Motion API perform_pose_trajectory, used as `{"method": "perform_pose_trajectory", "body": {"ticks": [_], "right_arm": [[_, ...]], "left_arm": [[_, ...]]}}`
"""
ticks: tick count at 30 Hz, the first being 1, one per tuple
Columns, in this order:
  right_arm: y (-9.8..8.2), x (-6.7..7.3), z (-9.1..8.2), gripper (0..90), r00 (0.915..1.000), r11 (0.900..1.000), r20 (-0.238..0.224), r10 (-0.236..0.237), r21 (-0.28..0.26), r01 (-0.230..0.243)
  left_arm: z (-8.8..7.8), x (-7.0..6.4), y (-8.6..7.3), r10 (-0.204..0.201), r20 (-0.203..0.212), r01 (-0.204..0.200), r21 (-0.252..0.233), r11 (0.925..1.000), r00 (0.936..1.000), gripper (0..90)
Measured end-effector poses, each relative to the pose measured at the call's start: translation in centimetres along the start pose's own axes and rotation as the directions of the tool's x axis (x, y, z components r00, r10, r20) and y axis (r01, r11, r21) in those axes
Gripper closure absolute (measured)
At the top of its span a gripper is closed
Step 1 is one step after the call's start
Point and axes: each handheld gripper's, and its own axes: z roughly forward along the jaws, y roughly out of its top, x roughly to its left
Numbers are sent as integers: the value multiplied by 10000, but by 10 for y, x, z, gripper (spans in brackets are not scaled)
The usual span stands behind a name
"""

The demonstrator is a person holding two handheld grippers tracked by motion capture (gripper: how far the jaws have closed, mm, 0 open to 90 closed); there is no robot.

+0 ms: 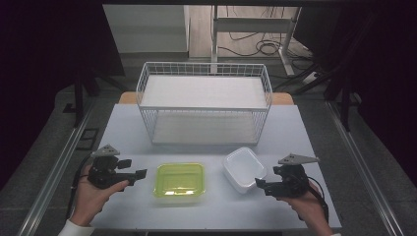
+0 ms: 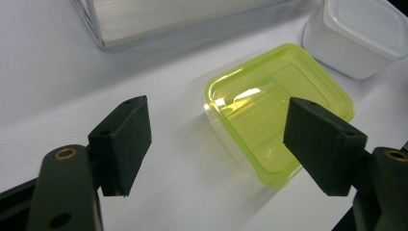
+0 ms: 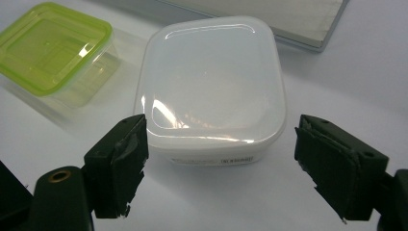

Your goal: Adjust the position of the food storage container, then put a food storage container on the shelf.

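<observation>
Lime-green translucent plastic box with its lid on (image 1: 179, 180) sits on the near middle of the pale tabletop (image 1: 133, 132), just right of the left tongs (image 1: 139, 174), whose jaws stand apart and empty. White lidded plastic tub (image 1: 244, 168) lies just left of the right tongs (image 1: 261, 185), also spread wide with nothing between them. Each hand is nearest its own container; the white wire rack (image 1: 204, 102) stands beyond, at the far side.

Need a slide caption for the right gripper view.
Open right tool facing a lidded white container on the table, lime-green lidded container behind.
</observation>
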Motion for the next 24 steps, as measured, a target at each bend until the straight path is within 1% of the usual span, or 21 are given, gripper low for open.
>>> {"method": "perform_pose_trajectory", "body": {"ticks": [5,6,7,9,10,14,16,19,21,22,24], "right_arm": [[1,1,1,193,10000,10000,29,-9,25,9],[2,2,2,186,9999,10000,134,13,-58,-12],[3,2,2,186,9999,9999,109,4,-128,-3],[4,3,2,187,10000,9999,77,14,-167,-13],[6,6,2,194,10000,9998,0,13,-188,-13],[9,12,5,212,9998,9997,-188,-35,-223,31],[11,18,5,228,9995,9994,-317,-87,-347,76],[15,26,6,234,9987,9990,-461,-206,-398,187],[16,28,7,236,9984,9993,-543,-166,-335,148],[19,32,12,242,9976,9998,-695,-63,-199,50],[22,36,19,252,9965,9999,-830,97,-48,-101]], "left_arm": [[-2,-2,0,-45,-10,45,-53,10000,10000,237],[-3,-2,1,-123,-60,122,-135,9998,9999,236],[-3,-2,1,-161,-122,158,-242,9996,9998,236],[-3,-2,2,-194,-148,190,-294,9994,9997,237],[-3,-3,3,-285,-75,282,-360,9990,9996,238],[0,-5,3,-432,161,435,-203,9988,9989,236],[0,-6,3,-470,183,473,-186,9987,9987,237],[-1,-6,3,-611,168,616,-305,9976,9980,248],[-1,-6,3,-663,204,669,-285,9974,9976,253],[1,-6,3,-721,293,725,-116,9973,9970,253],[4,-6,3,-770,353,770,20,9970,9964,253]]}}
